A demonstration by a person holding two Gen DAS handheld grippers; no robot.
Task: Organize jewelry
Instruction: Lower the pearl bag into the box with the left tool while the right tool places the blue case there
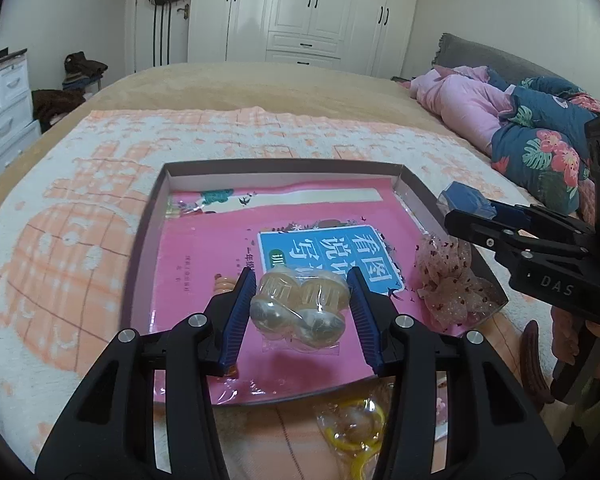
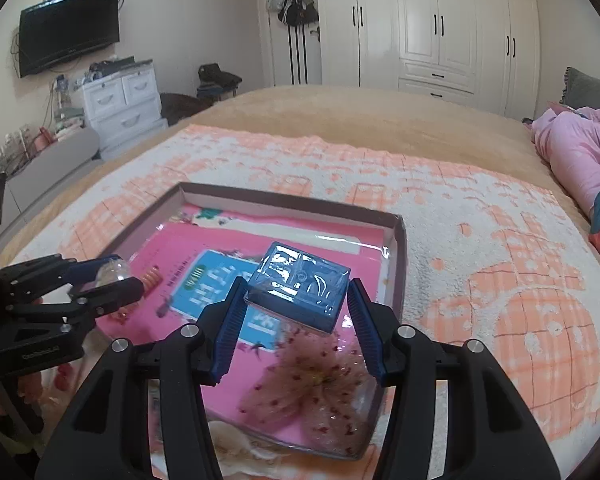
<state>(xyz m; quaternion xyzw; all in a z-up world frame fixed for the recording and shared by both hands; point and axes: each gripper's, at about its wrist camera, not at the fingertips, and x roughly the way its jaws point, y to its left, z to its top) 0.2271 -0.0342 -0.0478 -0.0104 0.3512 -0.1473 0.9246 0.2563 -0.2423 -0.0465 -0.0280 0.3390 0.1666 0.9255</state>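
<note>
left gripper [image 1: 300, 308] pinches bagged hair clips [image 1: 298, 310] over tray [image 1: 156, 216] | right gripper [image 2: 296, 308] clamps blue box [image 2: 298, 286] ahead, likely for placing

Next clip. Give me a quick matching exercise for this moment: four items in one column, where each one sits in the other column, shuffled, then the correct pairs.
Items
1. clear packet of beige hair clips
2. blue box
3. pink sheer bow
4. yellow item in clear wrap

Places
A. lying in the tray's corner by its wall
B. between the left gripper's fingers
C. on the towel outside the tray
D. between the right gripper's fingers

Pairs: 1-B, 2-D, 3-A, 4-C
</note>
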